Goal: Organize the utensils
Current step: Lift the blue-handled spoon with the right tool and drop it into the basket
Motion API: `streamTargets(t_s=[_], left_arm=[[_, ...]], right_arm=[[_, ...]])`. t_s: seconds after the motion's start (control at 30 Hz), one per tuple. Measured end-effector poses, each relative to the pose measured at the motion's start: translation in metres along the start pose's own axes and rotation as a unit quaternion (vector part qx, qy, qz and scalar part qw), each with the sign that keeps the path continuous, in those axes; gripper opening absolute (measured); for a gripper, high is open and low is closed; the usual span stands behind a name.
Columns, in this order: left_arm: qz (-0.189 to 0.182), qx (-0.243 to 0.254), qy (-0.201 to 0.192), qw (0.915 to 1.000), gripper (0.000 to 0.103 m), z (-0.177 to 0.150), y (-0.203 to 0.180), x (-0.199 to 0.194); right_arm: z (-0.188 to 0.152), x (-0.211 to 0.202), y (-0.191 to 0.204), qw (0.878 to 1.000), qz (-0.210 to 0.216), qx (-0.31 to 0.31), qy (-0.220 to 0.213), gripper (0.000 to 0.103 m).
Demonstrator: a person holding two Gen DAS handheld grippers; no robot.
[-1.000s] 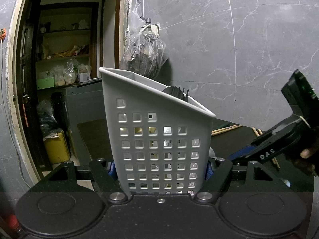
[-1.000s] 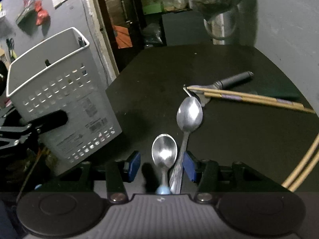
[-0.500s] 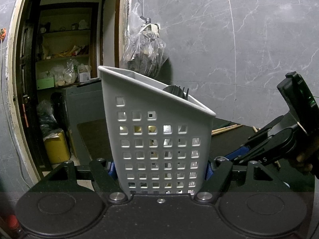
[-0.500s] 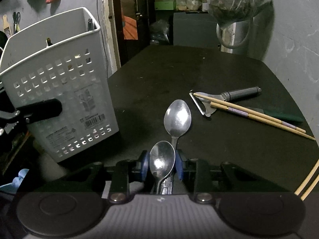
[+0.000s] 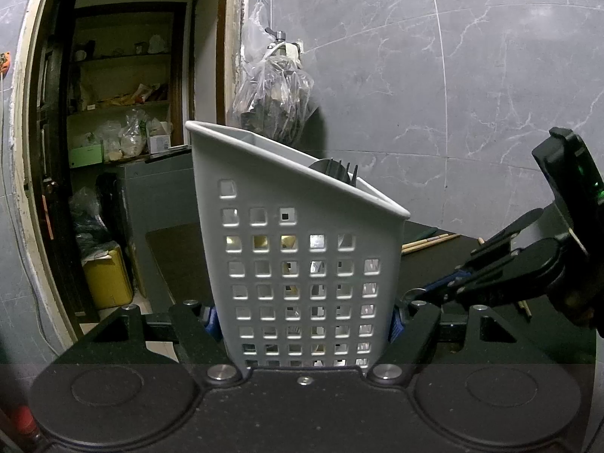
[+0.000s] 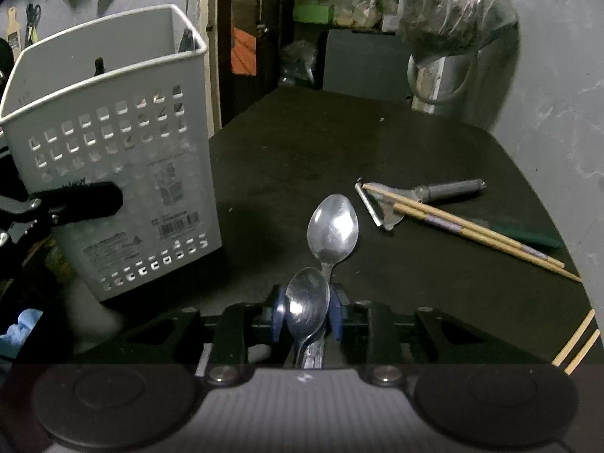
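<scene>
A white perforated utensil basket (image 5: 302, 264) stands between my left gripper's (image 5: 304, 319) blue pads, which are shut on its base. Dark utensil tips (image 5: 338, 171) poke above its rim. In the right wrist view the basket (image 6: 113, 173) stands at the left on the black table (image 6: 339, 143). My right gripper (image 6: 307, 317) is shut on two metal spoons: a small spoon (image 6: 306, 304) in front and a larger spoon (image 6: 333, 226) reaching forward, lifted above the table. The right gripper (image 5: 434, 290) also shows at the right of the left wrist view.
A peeler (image 6: 422, 196) with a grey handle and a pair of wooden chopsticks (image 6: 472, 226) lie on the table to the right. More chopsticks (image 6: 575, 343) lie at the far right edge. A plastic bag (image 5: 273, 98) hangs on the wall. A doorway opens at the left.
My right gripper closed on the two spoons and lifted them off the table. The left gripper kept hold of the basket.
</scene>
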State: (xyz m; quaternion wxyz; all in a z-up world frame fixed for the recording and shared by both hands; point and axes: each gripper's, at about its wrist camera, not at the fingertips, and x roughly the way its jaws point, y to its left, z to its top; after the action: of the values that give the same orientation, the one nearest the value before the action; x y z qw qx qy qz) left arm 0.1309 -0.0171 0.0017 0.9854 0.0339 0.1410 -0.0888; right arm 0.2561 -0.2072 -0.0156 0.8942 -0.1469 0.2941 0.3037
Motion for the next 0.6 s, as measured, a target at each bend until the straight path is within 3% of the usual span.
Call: streamTargets(t_s=[0.37, 0.6], left_arm=[[0.0, 0.0, 0.0, 1.0, 0.076, 0.0, 0.0, 0.0], [0.0, 0.0, -0.001, 1.0, 0.076, 0.0, 0.0, 0.0]], right_arm=[[0.002, -0.002, -0.002, 1.0, 0.01, -0.007, -0.003, 0.004], [0.0, -0.004, 0.029, 0.995, -0.042, -0.089, -0.005, 0.002]])
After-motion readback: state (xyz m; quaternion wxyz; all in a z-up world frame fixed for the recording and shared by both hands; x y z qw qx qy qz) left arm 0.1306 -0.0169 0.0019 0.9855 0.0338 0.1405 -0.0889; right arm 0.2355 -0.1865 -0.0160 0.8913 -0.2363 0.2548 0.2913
